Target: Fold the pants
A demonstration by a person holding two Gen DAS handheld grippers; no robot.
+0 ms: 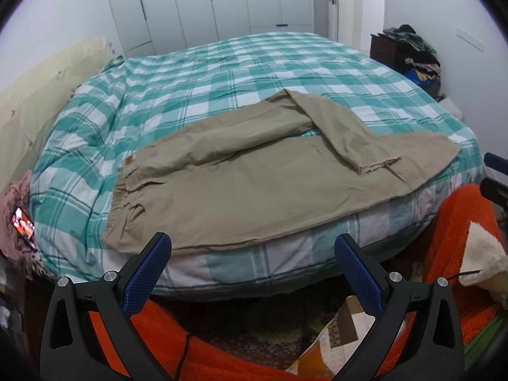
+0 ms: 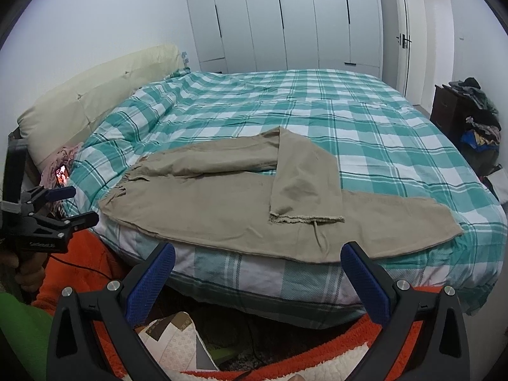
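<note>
Left wrist view: the left gripper (image 1: 252, 250) has its jaws spread wide, holding nothing, just short of the bed (image 1: 222, 73) edge. The khaki pants (image 1: 241, 177) lie flat along that edge, 1 leg folded back across the other.

Right wrist view: the right gripper (image 2: 257, 262) is likewise agape and empty, near the pants' (image 2: 203, 203) hems

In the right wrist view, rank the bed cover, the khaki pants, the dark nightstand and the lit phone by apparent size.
1. Checked bed cover
2. Khaki pants
3. Dark nightstand, though its distance shrinks it
4. Lit phone
</note>
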